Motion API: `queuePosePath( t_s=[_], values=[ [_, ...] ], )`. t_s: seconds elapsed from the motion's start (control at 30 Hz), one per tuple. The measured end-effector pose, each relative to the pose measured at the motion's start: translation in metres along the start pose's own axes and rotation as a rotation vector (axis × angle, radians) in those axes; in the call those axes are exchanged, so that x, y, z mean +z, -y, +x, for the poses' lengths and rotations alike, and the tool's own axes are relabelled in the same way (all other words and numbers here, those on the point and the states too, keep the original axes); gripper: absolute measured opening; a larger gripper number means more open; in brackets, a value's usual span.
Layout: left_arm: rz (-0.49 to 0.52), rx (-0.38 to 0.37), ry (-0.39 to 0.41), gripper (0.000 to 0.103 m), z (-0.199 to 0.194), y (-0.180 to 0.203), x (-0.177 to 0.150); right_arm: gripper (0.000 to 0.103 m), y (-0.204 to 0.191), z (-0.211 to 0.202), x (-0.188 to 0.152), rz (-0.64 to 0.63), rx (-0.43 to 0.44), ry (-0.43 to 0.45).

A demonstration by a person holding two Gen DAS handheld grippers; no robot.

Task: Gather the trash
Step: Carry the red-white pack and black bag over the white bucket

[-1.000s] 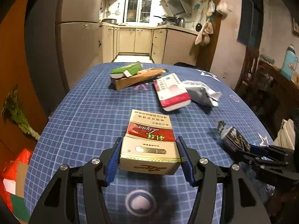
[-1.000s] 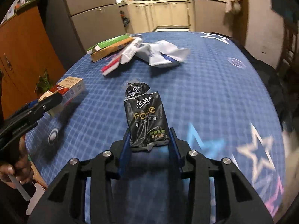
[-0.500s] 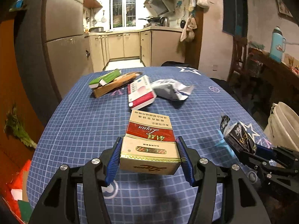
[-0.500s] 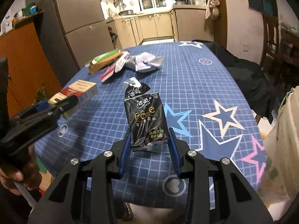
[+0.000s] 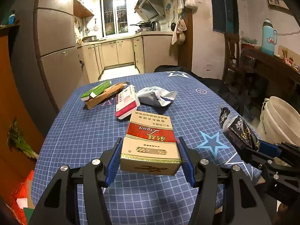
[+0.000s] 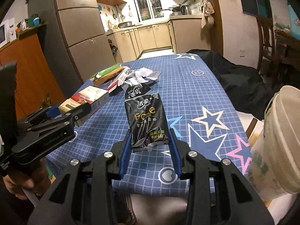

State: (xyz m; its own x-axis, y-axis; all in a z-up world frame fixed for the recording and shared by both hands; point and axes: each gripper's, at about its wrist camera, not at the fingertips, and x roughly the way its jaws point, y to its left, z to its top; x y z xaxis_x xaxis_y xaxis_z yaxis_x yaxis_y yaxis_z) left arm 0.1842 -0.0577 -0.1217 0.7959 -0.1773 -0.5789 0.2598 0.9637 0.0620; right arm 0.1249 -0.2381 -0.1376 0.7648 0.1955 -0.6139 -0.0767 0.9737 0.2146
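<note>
Our left gripper (image 5: 151, 154) clamps a red and cream box (image 5: 150, 140) above the near table (image 5: 78, 131); our right gripper (image 6: 150, 144) pinches a black tissue pack (image 6: 146, 120). At right stands a white bucket (image 5: 281, 120); farther off lie more boxes (image 5: 105, 93) and a crumpled wrapper (image 5: 155, 97).

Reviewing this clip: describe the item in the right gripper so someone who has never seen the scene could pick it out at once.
Start at the blue grid tablecloth with stars; above its near edge the right gripper is shut on a black tissue packet. It is a soft, crumpled wrapper with gold lettering and a torn-open top. The cigarette carton in the left gripper is a rigid red-and-cream box.
</note>
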Motion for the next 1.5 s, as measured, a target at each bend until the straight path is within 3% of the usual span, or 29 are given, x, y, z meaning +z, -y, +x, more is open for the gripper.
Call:
queuePosePath(
  t_s=[0.83, 1.1, 1.5],
  values=[
    [0.007, -0.083, 0.009, 0.059, -0.001, 0.019, 0.007, 0.036, 0.020, -0.060, 0.003, 0.033, -0.100, 0.125],
    [0.071, -0.091, 0.071, 0.059, -0.018, 0.042, 0.029, 0.036, 0.043, -0.075, 0.010, 0.087, -0.112, 0.177],
    [0.087, -0.093, 0.119, 0.059, -0.033, 0.055, 0.042, 0.036, 0.041, -0.076, 0.008, 0.079, -0.094, 0.182]
  ],
)
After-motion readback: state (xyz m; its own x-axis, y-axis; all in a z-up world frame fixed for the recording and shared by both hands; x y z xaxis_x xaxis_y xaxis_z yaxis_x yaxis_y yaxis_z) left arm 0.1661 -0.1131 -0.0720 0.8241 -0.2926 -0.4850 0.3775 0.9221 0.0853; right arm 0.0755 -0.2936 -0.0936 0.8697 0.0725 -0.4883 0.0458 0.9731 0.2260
